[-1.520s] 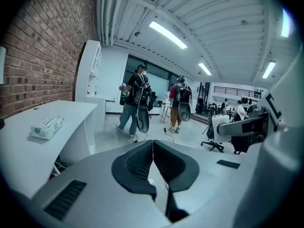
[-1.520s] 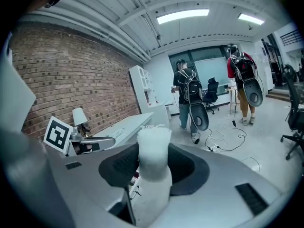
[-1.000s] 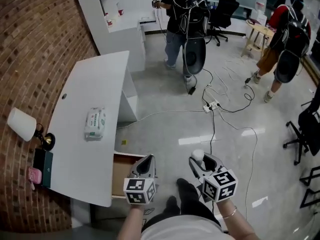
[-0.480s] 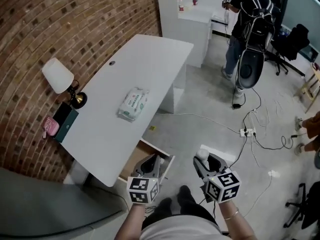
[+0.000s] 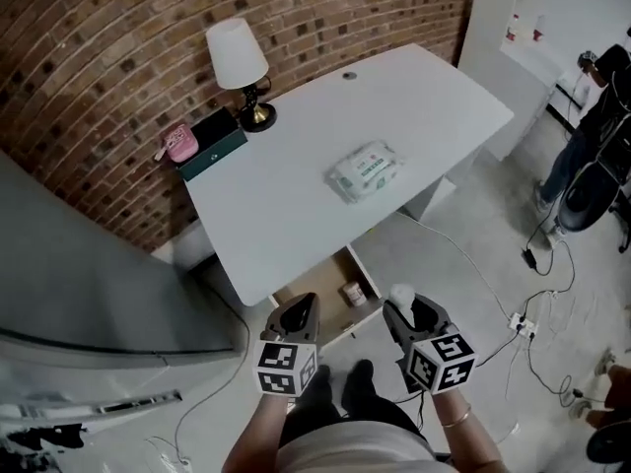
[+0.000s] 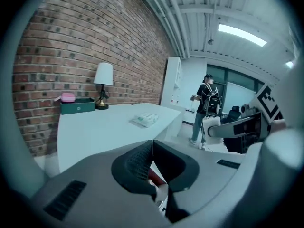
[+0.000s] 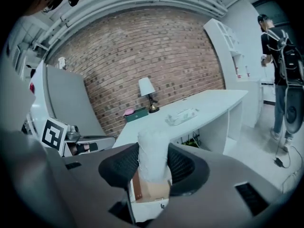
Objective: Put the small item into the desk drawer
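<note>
Turning has brought the white desk [image 5: 296, 195] square ahead, its open wooden drawer [image 5: 317, 284] just beyond both grippers. The right gripper [image 7: 153, 170] clamps the small white cylindrical item [image 7: 153, 146] upright between wide-set jaws, just right of the drawer. The left gripper [image 6: 152, 167] is closed and empty. Best to carry the item forward-left over the cavity and lower it before releasing.

Lamp [image 5: 237, 52] beside green box [image 5: 212, 143]; wipes pack [image 5: 366, 170] apart.

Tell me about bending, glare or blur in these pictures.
Head view: wide lens bows the brick wall, desk evenly lit. Left gripper view: dark round edges, bright ceiling light. Right gripper view: same dark edges, white item up close looks soft.
</note>
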`<state>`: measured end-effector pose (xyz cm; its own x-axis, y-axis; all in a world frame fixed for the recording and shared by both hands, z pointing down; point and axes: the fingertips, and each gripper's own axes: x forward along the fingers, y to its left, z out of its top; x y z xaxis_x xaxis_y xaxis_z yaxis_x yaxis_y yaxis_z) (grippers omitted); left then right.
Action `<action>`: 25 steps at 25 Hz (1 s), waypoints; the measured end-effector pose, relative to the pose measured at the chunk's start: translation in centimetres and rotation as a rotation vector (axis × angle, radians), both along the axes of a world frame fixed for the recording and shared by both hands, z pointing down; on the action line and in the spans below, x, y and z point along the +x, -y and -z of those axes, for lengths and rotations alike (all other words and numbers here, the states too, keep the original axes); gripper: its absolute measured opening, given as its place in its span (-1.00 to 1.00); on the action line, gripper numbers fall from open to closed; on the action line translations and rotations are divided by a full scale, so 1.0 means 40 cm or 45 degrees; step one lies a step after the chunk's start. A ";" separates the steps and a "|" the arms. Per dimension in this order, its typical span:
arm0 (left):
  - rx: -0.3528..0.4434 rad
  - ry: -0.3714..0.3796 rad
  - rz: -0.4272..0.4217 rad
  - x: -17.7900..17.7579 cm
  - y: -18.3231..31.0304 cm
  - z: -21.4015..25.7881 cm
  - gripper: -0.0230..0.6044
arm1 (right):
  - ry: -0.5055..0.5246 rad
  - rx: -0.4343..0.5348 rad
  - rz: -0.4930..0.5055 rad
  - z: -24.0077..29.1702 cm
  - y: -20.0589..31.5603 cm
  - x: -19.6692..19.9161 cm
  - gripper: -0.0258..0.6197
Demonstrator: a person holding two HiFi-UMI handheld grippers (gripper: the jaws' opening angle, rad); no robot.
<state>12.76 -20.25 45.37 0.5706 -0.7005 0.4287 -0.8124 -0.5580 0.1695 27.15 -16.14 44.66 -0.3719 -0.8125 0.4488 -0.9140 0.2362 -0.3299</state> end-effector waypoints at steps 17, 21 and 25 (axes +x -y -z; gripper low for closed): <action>-0.078 0.008 0.577 -0.442 -0.106 -0.101 -0.86 | -0.054 -0.152 0.600 -0.162 0.046 -0.437 -0.35; -0.099 -0.004 0.611 -0.497 -0.125 -0.114 -0.86 | -0.073 -0.183 0.644 -0.183 0.039 -0.498 -0.35; -0.116 -0.005 0.628 -0.539 -0.145 -0.138 -0.86 | -0.090 -0.216 0.654 -0.221 0.031 -0.540 -0.35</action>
